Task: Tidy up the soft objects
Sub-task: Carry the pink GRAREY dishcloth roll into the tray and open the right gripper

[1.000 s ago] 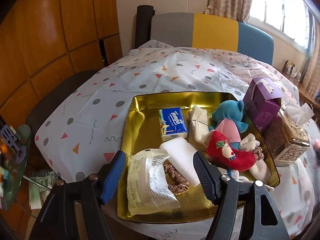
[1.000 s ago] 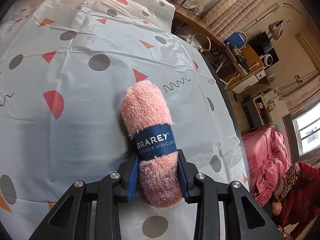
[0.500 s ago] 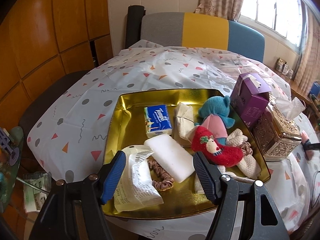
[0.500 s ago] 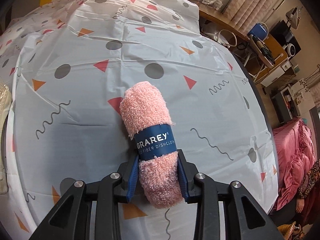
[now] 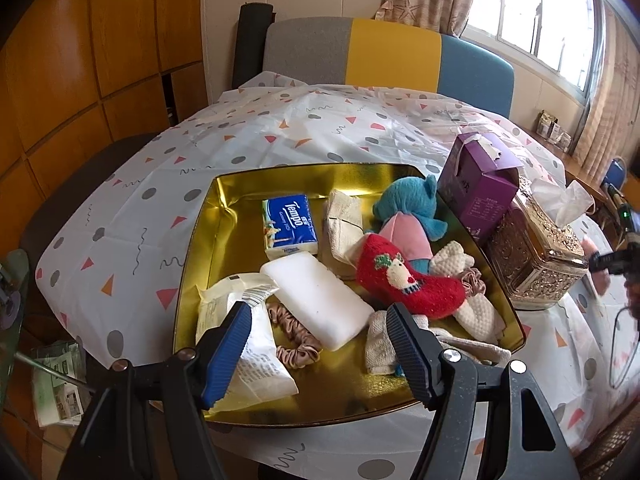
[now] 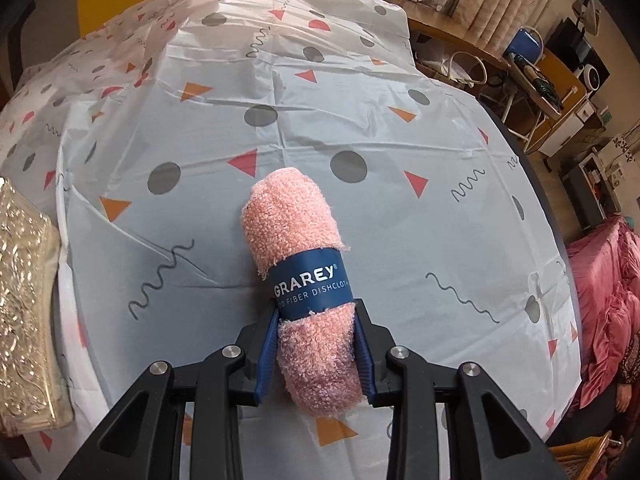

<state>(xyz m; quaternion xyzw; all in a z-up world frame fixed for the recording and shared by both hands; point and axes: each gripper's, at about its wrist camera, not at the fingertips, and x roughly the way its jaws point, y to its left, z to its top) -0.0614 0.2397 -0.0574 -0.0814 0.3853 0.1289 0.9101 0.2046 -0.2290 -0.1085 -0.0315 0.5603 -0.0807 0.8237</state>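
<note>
- The right gripper (image 6: pixel 316 354) is clenched on a rolled pink dishcloth (image 6: pixel 304 276), both blue pads pressed into the nap just below its dark blue paper band (image 6: pixel 310 280).
- Against the frames of a second ago, the roll is seen over a different stretch of the patterned tablecloth (image 6: pixel 360 120): the ornate tissue box (image 6: pixel 24 304) has come into the left edge of the right wrist view, and more of the table's far edge is shown. It is judged that the roll is being carried toward the tray side of the table.
- Whether the roll is lifted clear or brushing the cloth cannot be told; its underside is hidden.
- The left gripper (image 5: pixel 320 348) is spread wide and grasps nothing, held over the near edge of the gold tray (image 5: pixel 208 240). More of that tray is taken in than a second ago, so the left gripper is judged to have drawn back.
- In the tray are seen a white packet (image 5: pixel 248 344), a tan scrunchie (image 5: pixel 294 334), a white foam block (image 5: pixel 320 300), a Tempo tissue pack (image 5: pixel 290 226), a red stocking (image 5: pixel 408 280) and a blue plush (image 5: pixel 408 208), the last partly buried.
- At the right edge of the left wrist view, only a blurred pink scrap and a dark part are shown; they cannot be identified with certainty.
- The purple carton (image 5: pixel 480 192) hides the tray's far right corner.
</note>
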